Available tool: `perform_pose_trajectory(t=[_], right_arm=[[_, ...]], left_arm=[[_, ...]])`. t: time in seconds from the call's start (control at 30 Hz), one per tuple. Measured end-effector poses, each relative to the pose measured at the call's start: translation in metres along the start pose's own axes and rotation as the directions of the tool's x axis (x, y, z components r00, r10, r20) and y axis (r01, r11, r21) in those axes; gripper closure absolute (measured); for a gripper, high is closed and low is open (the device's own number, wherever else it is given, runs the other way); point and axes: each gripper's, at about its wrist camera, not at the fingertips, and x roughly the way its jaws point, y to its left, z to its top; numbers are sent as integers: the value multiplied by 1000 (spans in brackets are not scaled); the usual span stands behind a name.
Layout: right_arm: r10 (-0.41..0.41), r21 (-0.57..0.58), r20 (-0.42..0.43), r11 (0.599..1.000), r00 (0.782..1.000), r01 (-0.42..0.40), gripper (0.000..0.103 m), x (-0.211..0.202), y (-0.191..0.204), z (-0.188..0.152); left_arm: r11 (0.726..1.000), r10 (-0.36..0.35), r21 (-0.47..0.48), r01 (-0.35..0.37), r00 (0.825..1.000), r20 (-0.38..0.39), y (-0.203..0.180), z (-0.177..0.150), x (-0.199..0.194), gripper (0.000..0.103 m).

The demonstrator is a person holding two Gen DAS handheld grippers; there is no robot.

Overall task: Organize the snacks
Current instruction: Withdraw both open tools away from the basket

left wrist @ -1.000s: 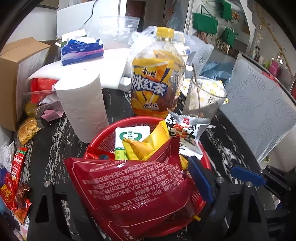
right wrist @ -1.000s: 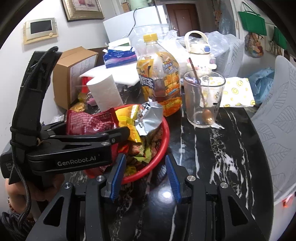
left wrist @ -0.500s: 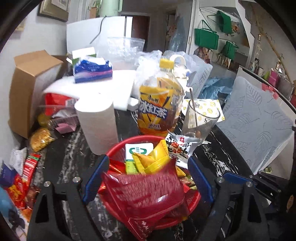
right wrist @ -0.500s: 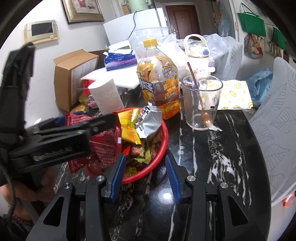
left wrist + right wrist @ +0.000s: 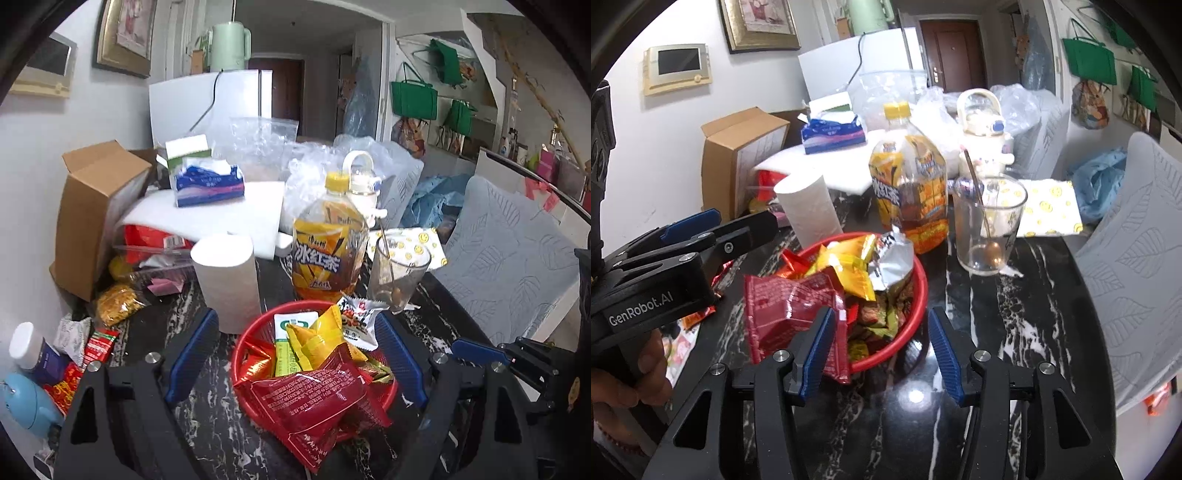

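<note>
A red basket full of snack packets stands on the black marble table. A big red packet lies on top of the pile and hangs over the near rim. My left gripper hovers above and behind the basket, open wide and holding nothing. It also shows at the left of the right wrist view as the left gripper, held by a hand. My right gripper is low at the basket's near side. Its jaws are opening, and nothing is pressed between them.
Behind the basket stand a paper roll, an iced tea bottle and a glass with a spoon. A cardboard box and loose snacks crowd the left. A grey chair is at the right.
The big red packet, close between my left fingers before, now lies on the basket's pile. My left gripper has risen and drawn back. My right jaws have widened.
</note>
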Motion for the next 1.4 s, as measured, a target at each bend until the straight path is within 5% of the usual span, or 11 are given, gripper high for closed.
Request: perform_pose_trajectory(t=[0.27,0.47,0.83,1.4], right_arm=[[-46,-48,81,998,996,50,51,-39,16,8],[-73,-63,126,995,989,81,40,-68,26,2],[-168,-93,186,978,968,188,14,-109,48,-30],[-165,-57,112,983,980,173,14,-111,49,-85]], left_arm=[[999,26,18,-27,996,81,-3,1,-51,17],[997,60,31,-63,992,108,-4,-11,-86,17],[996,87,10,-88,994,60,4,-44,-116,14],[997,76,-21,-77,997,-28,2,-102,-118,14]])
